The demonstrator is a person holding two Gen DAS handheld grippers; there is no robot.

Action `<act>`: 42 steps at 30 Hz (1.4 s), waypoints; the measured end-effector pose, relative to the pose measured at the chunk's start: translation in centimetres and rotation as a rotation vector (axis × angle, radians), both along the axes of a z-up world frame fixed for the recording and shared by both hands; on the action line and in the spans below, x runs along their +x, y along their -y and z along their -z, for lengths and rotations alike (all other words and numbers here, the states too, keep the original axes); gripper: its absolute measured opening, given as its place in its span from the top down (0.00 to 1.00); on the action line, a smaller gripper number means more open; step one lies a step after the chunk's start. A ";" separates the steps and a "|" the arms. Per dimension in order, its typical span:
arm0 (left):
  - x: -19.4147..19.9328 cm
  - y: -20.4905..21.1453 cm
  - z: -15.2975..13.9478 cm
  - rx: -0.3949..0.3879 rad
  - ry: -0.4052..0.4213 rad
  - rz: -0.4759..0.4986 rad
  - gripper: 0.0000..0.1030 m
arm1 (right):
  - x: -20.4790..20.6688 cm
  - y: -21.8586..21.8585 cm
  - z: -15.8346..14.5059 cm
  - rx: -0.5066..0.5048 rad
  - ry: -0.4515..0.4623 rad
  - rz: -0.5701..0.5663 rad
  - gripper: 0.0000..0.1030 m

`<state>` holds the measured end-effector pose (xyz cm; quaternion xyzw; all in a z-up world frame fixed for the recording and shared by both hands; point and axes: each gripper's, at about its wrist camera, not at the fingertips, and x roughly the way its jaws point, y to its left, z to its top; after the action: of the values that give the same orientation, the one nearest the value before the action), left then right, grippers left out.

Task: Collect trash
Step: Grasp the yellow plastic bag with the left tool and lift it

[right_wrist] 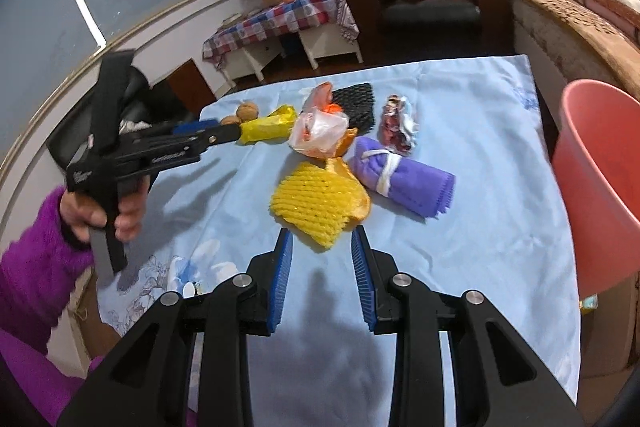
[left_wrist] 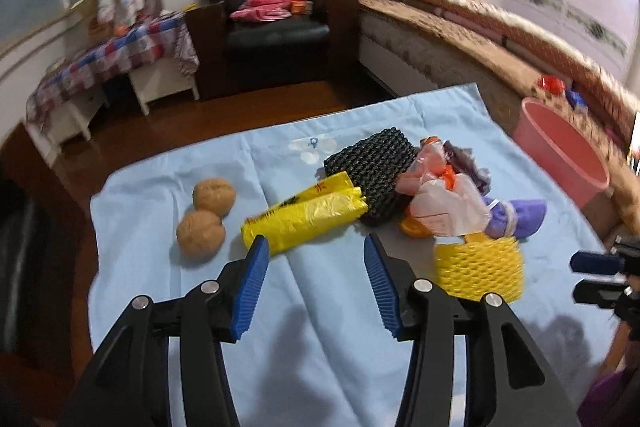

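Note:
Trash lies on a light blue cloth [left_wrist: 160,307]: two walnuts [left_wrist: 202,233], a yellow plastic bag [left_wrist: 308,217], a black foam net [left_wrist: 374,167], a pink-white plastic bag [left_wrist: 444,207], a purple cloth roll [left_wrist: 516,213] and a yellow foam net [left_wrist: 478,267]. My left gripper [left_wrist: 316,255] is open and empty, just short of the yellow bag. My right gripper [right_wrist: 322,247] is open and empty, just short of the yellow foam net [right_wrist: 316,203]. A crumpled wrapper [right_wrist: 398,125] lies behind the purple roll [right_wrist: 404,175]. The left gripper also shows in the right wrist view [right_wrist: 208,133].
A pink bucket [right_wrist: 600,179] stands at the cloth's right edge; it also shows in the left wrist view [left_wrist: 560,151]. A bed [left_wrist: 500,39] runs along the right. A black armchair [left_wrist: 272,7] and a checked-cloth table [left_wrist: 116,59] stand behind.

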<state>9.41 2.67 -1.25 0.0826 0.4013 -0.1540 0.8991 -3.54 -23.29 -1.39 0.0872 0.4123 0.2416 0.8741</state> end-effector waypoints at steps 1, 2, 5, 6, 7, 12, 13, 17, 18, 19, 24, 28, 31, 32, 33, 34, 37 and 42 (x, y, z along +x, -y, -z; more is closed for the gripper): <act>0.3 0.1 0.1 0.012 0.001 0.017 0.52 | 0.3 -0.3 0.1 -0.003 -0.005 -0.010 0.70; 0.7 0.2 0.2 0.026 0.004 0.038 0.52 | 0.4 -0.4 0.1 -0.006 -0.007 -0.015 0.68; 2.0 0.5 0.8 0.069 -0.002 0.084 0.52 | 0.9 -0.7 0.3 -0.003 -0.016 -0.022 0.57; 2.4 0.6 1.1 0.086 -0.002 0.093 0.52 | 1.0 -0.8 0.4 -0.004 -0.019 -0.024 0.57; 2.7 0.6 1.3 0.096 -0.005 0.099 0.52 | 1.1 -0.9 0.4 -0.004 -0.022 -0.027 0.57; 4.4 0.6 2.8 0.137 -0.024 0.119 0.52 | 1.4 -1.1 0.6 -0.017 -0.030 -0.033 0.56; 4.5 0.6 3.0 0.137 -0.028 0.126 0.52 | 1.5 -1.2 0.6 -0.021 -0.029 -0.033 0.56; 4.7 1.1 3.9 0.157 -0.038 0.172 0.52 | 2.0 -1.1 0.7 -0.025 -0.025 -0.029 0.56; 4.6 1.3 4.0 0.161 -0.033 0.173 0.54 | 2.1 -1.1 0.6 -0.025 -0.024 -0.025 0.56; 4.6 1.3 4.0 0.157 -0.029 0.172 0.57 | 2.2 -1.0 0.6 -0.023 -0.024 -0.022 0.56; 4.3 0.9 3.5 0.112 -0.022 0.152 0.87 | 2.4 -1.0 0.5 -0.031 -0.019 -0.019 0.56; 3.2 0.2 2.6 0.069 -0.015 0.131 0.91 | 2.3 -1.1 0.3 -0.038 -0.006 -0.021 0.56; 1.7 -0.4 1.7 0.029 -0.019 0.101 0.92 | 2.3 -1.3 0.2 -0.047 0.002 -0.029 0.56; 1.1 -0.6 1.5 0.017 -0.023 0.083 0.92 | 2.4 -1.4 0.2 -0.050 0.003 -0.035 0.56; 0.6 -0.7 1.3 0.003 -0.028 0.071 0.92 | 2.5 -1.5 0.1 -0.054 0.005 -0.042 0.56; 0.0 -0.9 1.1 -0.011 -0.030 0.058 0.92 | 2.6 -1.6 0.1 -0.061 0.011 -0.051 0.56; -1.8 -1.5 0.6 -0.054 -0.038 0.014 0.92 | 3.1 -2.1 0.0 -0.083 0.028 -0.078 0.56; -4.3 -2.3 0.2 -0.143 -0.060 -0.062 0.92 | 4.2 -2.7 0.4 -0.120 0.025 -0.111 0.56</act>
<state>5.12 4.99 -1.43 0.0008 0.4185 -0.1566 0.8946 0.64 -20.56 -1.81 0.0086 0.4194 0.2655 0.8681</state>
